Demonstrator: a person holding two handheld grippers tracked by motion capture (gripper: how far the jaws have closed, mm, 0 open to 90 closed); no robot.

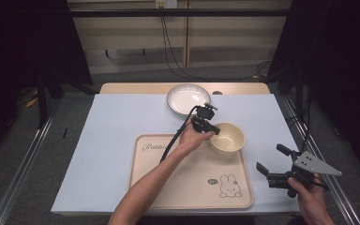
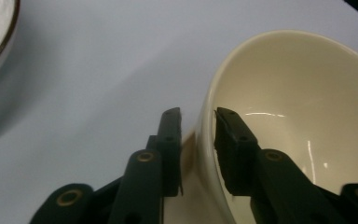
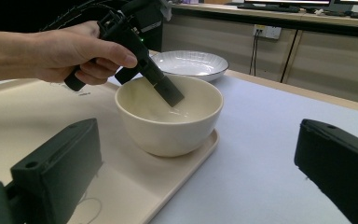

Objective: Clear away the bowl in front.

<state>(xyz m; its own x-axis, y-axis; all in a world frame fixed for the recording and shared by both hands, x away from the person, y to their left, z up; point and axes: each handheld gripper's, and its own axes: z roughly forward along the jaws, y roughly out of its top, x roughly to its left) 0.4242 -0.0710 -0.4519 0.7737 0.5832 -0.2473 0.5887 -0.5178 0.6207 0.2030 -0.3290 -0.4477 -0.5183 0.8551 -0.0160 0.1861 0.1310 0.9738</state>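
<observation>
Two jaws of our left gripper (image 1: 214, 130) straddle the bowl's (image 1: 228, 136) near rim, one inside and one outside, closed on the wall. Our left hand (image 1: 191, 138) reaches forward with the forearm stretched across the tray (image 1: 143, 190), where the bowl sits at the far corner. Beyond the gripper lies a plate (image 1: 187, 97). Our right gripper (image 1: 273, 162) hangs wide open over the bench (image 1: 112, 122), off to the bowl's right.

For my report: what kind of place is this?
Probably a lab set up for recording: dark curtains around the table, metal rails on the floor, and loose cables running to a wall socket.
</observation>
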